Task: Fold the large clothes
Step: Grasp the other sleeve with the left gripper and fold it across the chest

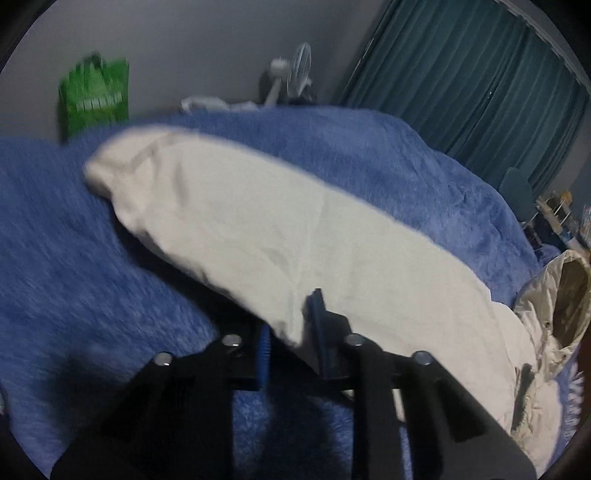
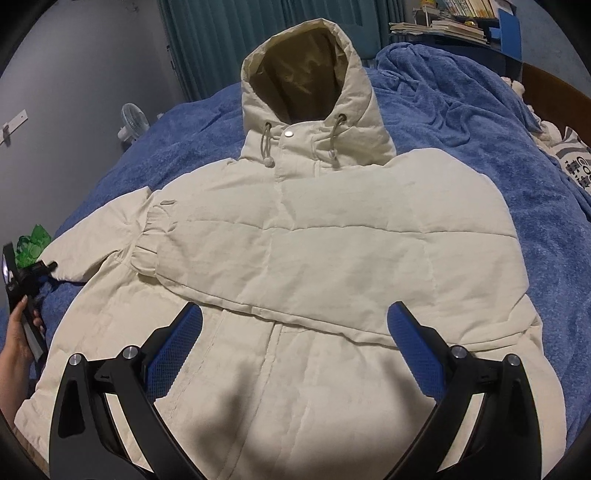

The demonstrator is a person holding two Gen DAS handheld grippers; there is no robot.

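A cream hooded puffer jacket (image 2: 295, 258) lies front up on a blue fleece blanket (image 2: 461, 122), hood (image 2: 306, 70) at the far end. One sleeve (image 2: 332, 251) is folded across the chest. The other sleeve (image 1: 277, 236) stretches out to the side. My left gripper (image 1: 291, 332) is shut on the lower edge of that sleeve; it also shows at the left edge of the right wrist view (image 2: 40, 269). My right gripper (image 2: 295, 325) is open and empty above the jacket's lower front.
A green bag (image 1: 94, 96) and a small white fan (image 1: 291, 77) stand beyond the bed's far side. Teal curtains (image 1: 480, 74) hang behind. Books on a shelf (image 2: 450, 18) and a printed pillow (image 2: 576, 158) are at the right.
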